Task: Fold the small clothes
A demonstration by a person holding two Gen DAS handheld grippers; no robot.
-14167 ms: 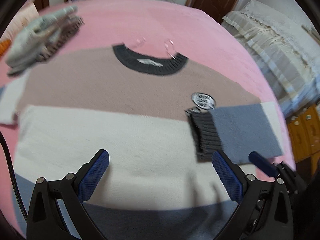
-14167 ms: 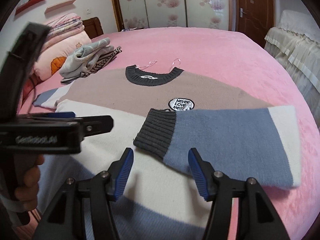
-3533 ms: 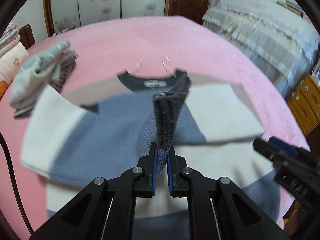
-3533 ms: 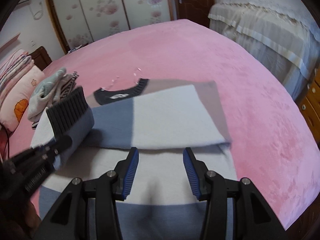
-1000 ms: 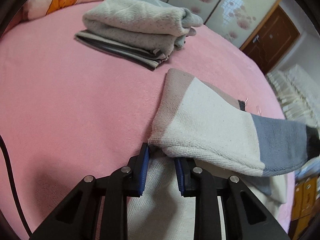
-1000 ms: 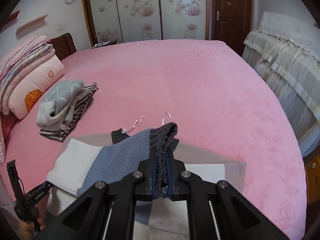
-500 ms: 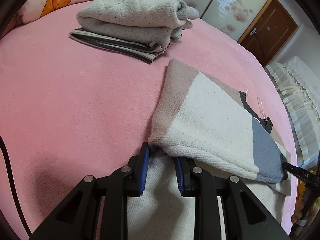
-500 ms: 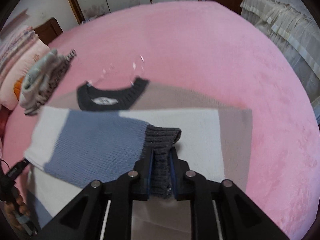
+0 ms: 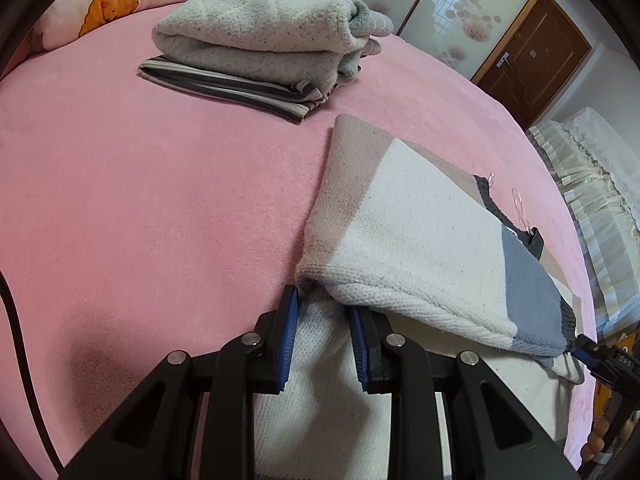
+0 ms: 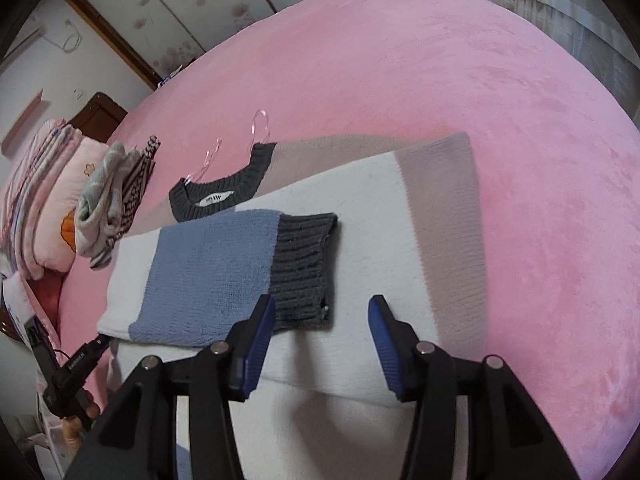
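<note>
A small knit sweater (image 10: pixel 360 216) in beige, cream and blue bands with a dark grey collar (image 10: pixel 224 188) lies on the pink bed. Both sleeves are folded across its chest. The blue sleeve (image 10: pixel 208 272) with a dark ribbed cuff (image 10: pixel 304 264) lies flat on top. My right gripper (image 10: pixel 322 316) is open just in front of the cuff, holding nothing. My left gripper (image 9: pixel 323 308) is nearly closed on the sweater's cream side edge (image 9: pixel 320 344), under the folded sleeve (image 9: pixel 408 248). The right gripper's tip (image 9: pixel 600 356) also shows in the left wrist view.
A stack of folded clothes (image 9: pixel 260 40) sits on the pink bed (image 9: pixel 140 200) behind the sweater, also in the right wrist view (image 10: pixel 112 200). Pillows (image 10: pixel 36 200) lie at the headboard. Clear hangers (image 10: pixel 260 124) lie above the collar. A second bed (image 9: pixel 600 184) stands at the right.
My right gripper has laid the blue sleeve across the chest and opened, letting go of the cuff. My left gripper stays on the sweater's side edge.
</note>
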